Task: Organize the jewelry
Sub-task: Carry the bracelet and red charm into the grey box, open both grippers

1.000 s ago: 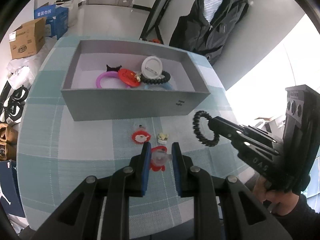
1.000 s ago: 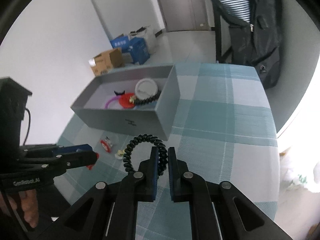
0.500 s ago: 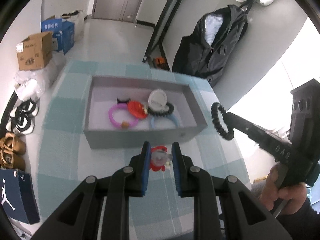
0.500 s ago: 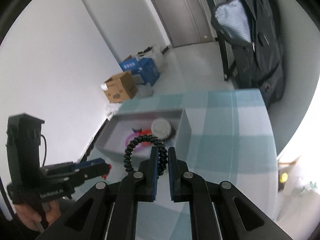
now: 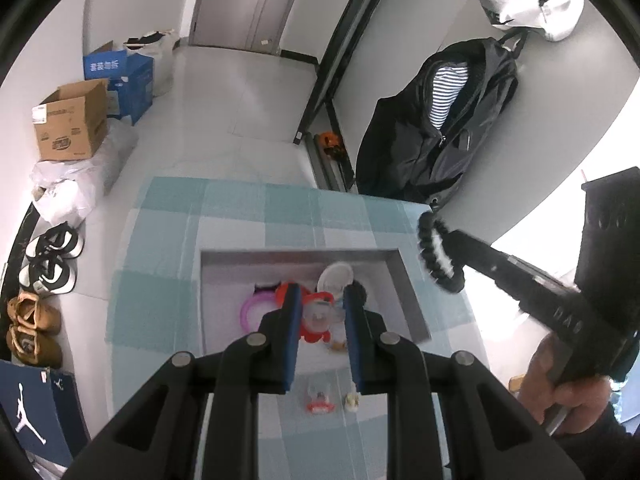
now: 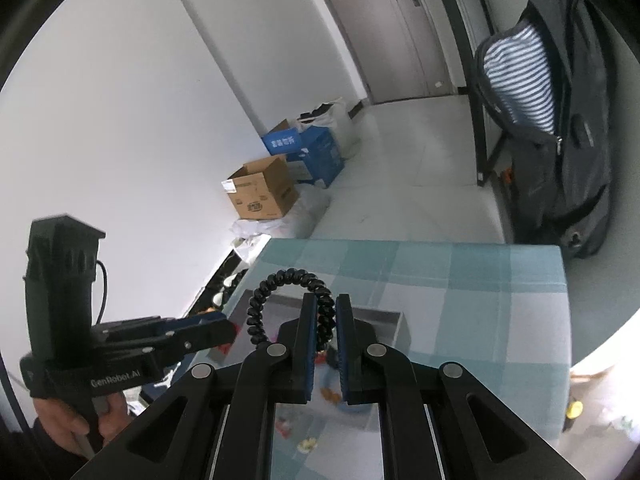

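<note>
Red, a small charm [image 5: 318, 314] is pinched in the nearly closed left gripper [image 5: 319, 322] above the grey box [image 5: 408, 292], the right gripper [image 6: 328, 330] clamps a black coil bracelet [image 6: 276, 284]; both likely await lowering and release.

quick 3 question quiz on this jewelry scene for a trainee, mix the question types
1. True or false: the right gripper is shut on a black coil bracelet.
2. Multiple choice: the red clip between the left gripper's fingers is
A. lying on the table
B. held above the grey tray
C. resting on the cardboard box
3. Fill in: two small pieces, a red charm and a pale charm, lie on the checked ____ in front of the tray.

Key: 1 true; 2 B; 3 cloth
</note>
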`<state>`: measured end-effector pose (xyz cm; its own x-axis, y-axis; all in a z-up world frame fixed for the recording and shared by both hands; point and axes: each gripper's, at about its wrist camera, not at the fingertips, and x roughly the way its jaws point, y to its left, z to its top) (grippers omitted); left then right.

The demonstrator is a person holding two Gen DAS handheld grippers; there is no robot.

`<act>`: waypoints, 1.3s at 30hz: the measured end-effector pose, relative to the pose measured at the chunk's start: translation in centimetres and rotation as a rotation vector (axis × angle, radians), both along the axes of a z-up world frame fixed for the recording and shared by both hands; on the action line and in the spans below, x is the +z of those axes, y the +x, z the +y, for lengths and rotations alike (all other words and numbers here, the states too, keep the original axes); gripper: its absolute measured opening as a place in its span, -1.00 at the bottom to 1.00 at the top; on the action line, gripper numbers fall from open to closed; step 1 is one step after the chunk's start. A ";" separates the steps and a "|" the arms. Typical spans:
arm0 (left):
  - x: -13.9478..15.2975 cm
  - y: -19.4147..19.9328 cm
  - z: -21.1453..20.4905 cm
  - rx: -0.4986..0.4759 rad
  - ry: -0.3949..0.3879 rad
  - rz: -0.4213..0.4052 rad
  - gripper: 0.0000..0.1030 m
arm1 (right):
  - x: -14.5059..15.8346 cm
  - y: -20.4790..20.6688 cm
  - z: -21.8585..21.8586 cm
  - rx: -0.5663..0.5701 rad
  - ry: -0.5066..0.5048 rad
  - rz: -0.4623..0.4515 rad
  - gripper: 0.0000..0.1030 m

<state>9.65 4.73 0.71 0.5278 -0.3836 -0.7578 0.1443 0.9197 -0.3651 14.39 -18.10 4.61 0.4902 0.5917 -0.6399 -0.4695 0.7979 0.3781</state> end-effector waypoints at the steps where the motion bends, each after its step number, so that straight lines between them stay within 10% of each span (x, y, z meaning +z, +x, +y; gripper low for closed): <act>1: -0.2 0.5 -0.1 -0.007 -0.003 0.009 -0.69 | -0.4 0.4 0.1 0.000 0.005 0.008 -0.84; 31: -4.2 4.1 0.8 -0.137 -0.103 0.130 -0.69 | -5.3 2.3 3.0 0.095 -0.084 0.095 -0.78; 36: -3.9 3.9 1.7 -0.095 -0.143 0.124 0.36 | -4.8 1.9 2.8 0.096 -0.083 0.065 -0.58; 39: -3.4 3.5 2.2 -0.085 -0.189 0.092 0.37 | -4.6 1.7 2.4 0.076 -0.071 0.063 -0.21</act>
<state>13.11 6.96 -2.69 0.4192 -0.5636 -0.7118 0.1767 0.8197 -0.5449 16.11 -15.70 0.01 0.4035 0.5773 -0.7099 -0.5066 0.7870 0.3521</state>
